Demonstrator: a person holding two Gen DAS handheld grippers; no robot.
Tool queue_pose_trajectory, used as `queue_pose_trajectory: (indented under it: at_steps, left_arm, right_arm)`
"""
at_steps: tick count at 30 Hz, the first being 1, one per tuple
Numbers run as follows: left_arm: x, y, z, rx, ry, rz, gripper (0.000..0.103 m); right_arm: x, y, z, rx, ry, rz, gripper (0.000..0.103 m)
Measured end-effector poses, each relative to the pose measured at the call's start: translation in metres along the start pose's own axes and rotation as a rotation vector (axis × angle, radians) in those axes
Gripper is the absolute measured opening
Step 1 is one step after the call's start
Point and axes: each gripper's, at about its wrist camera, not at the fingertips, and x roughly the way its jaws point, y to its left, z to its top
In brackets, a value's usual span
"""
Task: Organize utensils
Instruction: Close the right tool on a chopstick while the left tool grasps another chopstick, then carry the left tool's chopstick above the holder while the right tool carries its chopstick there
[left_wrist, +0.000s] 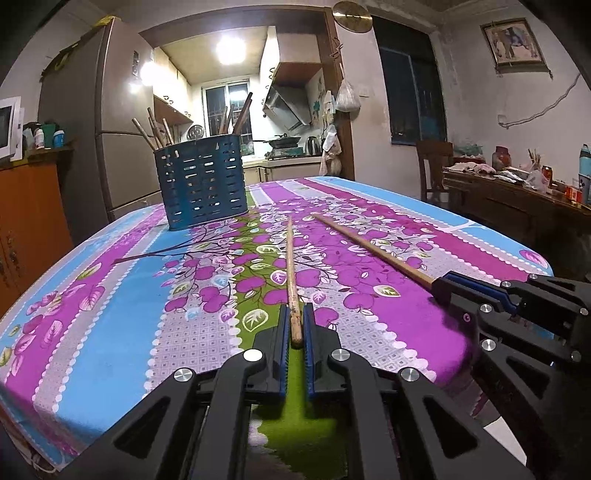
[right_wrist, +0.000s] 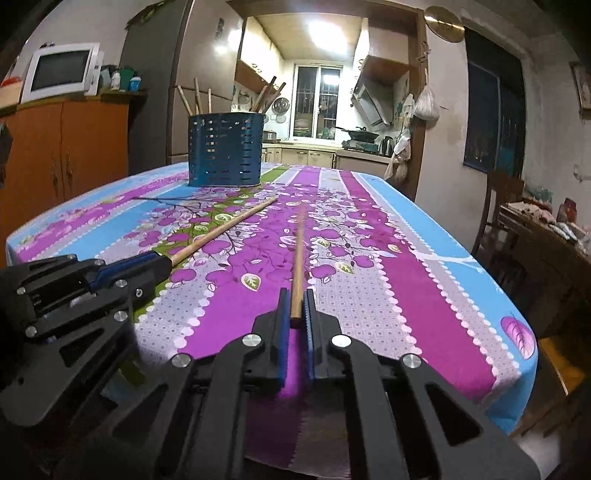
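A blue slotted utensil holder (left_wrist: 202, 184) with several wooden sticks in it stands at the far side of the table; it also shows in the right wrist view (right_wrist: 225, 149). My left gripper (left_wrist: 295, 325) is shut on the near end of a wooden chopstick (left_wrist: 291, 266) that points away over the cloth. My right gripper (right_wrist: 296, 308) is shut on the near end of a second wooden chopstick (right_wrist: 298, 258). Each gripper shows in the other's view: the right gripper (left_wrist: 443, 286) with its chopstick (left_wrist: 369, 243), the left gripper (right_wrist: 162, 264) with its chopstick (right_wrist: 225, 229).
The table wears a purple, blue and green flowered cloth (left_wrist: 110, 295). An orange cabinet (right_wrist: 62, 147) with a microwave (right_wrist: 59, 72) stands to the left, a fridge (left_wrist: 110, 110) behind. A wooden chair (left_wrist: 434, 166) and a cluttered side table (left_wrist: 517, 192) are to the right.
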Motion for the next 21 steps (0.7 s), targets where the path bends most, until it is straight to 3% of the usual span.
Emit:
queue_pose_trajectory:
  at_steps: [12, 21]
  left_arm:
    - [-0.023, 0.023, 0.02, 0.003, -0.049, -0.014, 0.007]
    - [-0.047, 0.087, 0.083, -0.045, -0.052, -0.016, 0.007]
  right_arm:
    - [-0.019, 0.012, 0.034, -0.058, -0.026, 0.036, 0.005]
    - [-0.03, 0.007, 0.102, -0.089, -0.049, 0.085, 0.005]
